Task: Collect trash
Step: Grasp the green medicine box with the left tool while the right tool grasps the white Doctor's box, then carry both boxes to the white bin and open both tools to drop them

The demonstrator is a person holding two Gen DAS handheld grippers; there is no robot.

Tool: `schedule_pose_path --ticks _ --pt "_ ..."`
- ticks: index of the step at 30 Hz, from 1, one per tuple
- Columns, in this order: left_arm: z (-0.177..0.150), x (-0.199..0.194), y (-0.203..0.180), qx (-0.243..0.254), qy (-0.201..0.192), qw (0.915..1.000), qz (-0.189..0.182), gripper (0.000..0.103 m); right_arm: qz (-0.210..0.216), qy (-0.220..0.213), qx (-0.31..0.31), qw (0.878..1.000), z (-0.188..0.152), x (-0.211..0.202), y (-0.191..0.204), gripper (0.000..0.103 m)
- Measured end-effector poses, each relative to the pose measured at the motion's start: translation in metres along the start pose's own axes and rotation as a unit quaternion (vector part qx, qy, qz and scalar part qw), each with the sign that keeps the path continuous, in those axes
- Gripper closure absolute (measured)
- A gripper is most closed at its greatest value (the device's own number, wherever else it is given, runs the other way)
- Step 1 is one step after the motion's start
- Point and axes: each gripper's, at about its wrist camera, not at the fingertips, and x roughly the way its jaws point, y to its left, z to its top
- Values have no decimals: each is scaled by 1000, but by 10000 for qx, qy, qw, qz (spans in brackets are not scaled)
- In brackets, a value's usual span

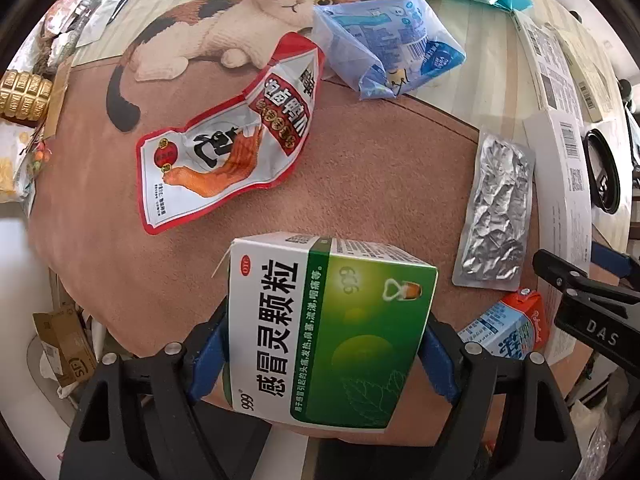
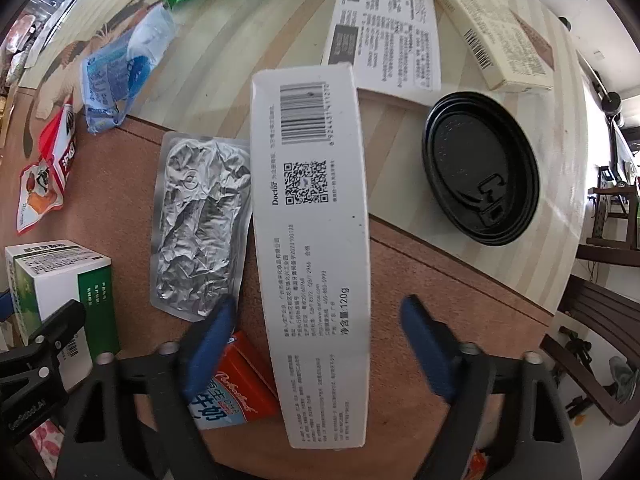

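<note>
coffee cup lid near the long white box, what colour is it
Black. The coffee cup lid shows best in the right wrist view, lying on the striped tabletop.

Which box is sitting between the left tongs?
The green and white medicine box sits between the left tongs. The long white box lies between the right tongs instead.

Foil pouch [image 2: 200,220] between medicine box [image 1: 328,332], long carton [image 2: 316,240].

- Green-and-white medicine box [image 1: 328,332]: upright on the brown mat, between blue pads.
- Long white carton [image 2: 312,216]: flat, barcode up, across the mat's edge.
- Crumpled foil pouch [image 2: 200,224]: flat, touching the carton.
- Red snack wrapper [image 1: 228,148]: empty, creased.
- Black lid [image 2: 480,168]: on the striped part.
</note>
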Motion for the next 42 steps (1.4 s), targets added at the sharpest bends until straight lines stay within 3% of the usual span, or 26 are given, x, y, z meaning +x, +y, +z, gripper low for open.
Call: schedule_pose_path --ticks 2,4,17,27,33,36,42 --pt "-2 -1 1 -12 -24 10000 -19 24 5 -11 -13 10000 1 3 3 37" --pt "0 1 -1 -38 -66 10000 20 25 8 -22 -31 10000 2 5 2 54" --pt "-5 -33 7 -318 -569 9979 68 26 317 -381 56 9988 -9 -32 -29 54" --pt "-30 -90 30 -873 -1329 9872 -122 26 638 -942 -109 9934 -20 -110 -18 54" --pt "-81 -121 72 -1412 -1798 9734 -161 26 930 -1284 -549 9858 -45 -144 35 54" --pt "-118 -127 104 -1786 -1943 9643 -235 26 973 -1378 -995 9806 -72 -152 79 54" --pt "-200 -113 169 -2526 -1942 9472 -369 26 1188 -1097 -1775 9707 -144 -140 170 54"
